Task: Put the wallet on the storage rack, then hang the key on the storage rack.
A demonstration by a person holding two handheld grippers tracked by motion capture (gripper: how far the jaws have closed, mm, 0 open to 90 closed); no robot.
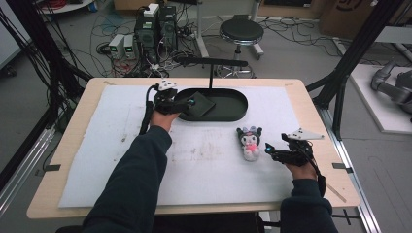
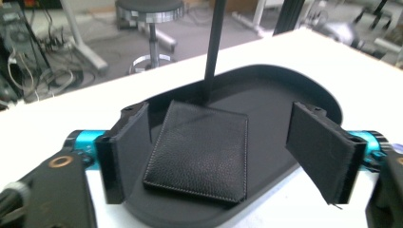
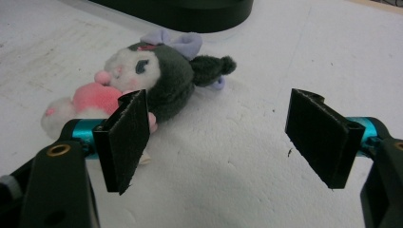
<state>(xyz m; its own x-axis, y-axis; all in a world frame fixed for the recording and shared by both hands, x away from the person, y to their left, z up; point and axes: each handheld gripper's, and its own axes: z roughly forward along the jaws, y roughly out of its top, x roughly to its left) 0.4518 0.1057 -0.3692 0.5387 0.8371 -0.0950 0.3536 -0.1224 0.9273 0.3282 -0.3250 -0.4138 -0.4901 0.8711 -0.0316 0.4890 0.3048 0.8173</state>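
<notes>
A black leather wallet point(image 2: 199, 152) lies flat in the left end of a black oval tray point(image 2: 285, 90), also seen from above as wallet point(image 1: 199, 104) in tray point(image 1: 228, 104). My left gripper point(image 2: 228, 156) is open, its jaws standing on either side of the wallet without touching it; from above it sits at the tray's left end point(image 1: 187, 103). A small plush doll point(image 1: 250, 141) with black ears, white face and pink body lies on the white mat. My right gripper point(image 3: 228, 142) is open just right of the doll point(image 3: 142, 85), with nothing between its jaws.
A thin black post point(image 1: 210, 77) with a horizontal bar rises from the tray's back edge. The white mat point(image 1: 97, 160) covers most of the wooden table point(image 1: 43, 204). A stool point(image 1: 241, 31), computers and cables stand on the floor beyond.
</notes>
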